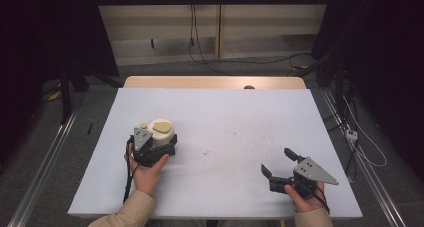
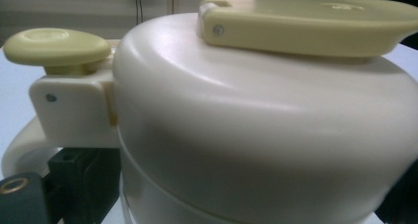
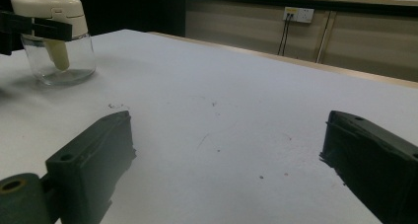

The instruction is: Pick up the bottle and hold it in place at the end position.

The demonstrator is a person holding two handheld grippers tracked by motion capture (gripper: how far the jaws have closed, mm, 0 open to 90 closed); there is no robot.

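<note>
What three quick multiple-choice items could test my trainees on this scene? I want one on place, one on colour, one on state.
1. Where on the table does the jar stand?
A. left half
B. right half
C. far edge

2. What colour is the jar's lid?
A. red
B. cream
C. black

3. How is the right gripper?
A. shut on the jar
B. shut on nothing
C. open

Answers: 1 A, the high view shows it by the left gripper. 2 B, cream with yellowish fittings. 3 C, its jaws stand wide apart over bare table.
</note>
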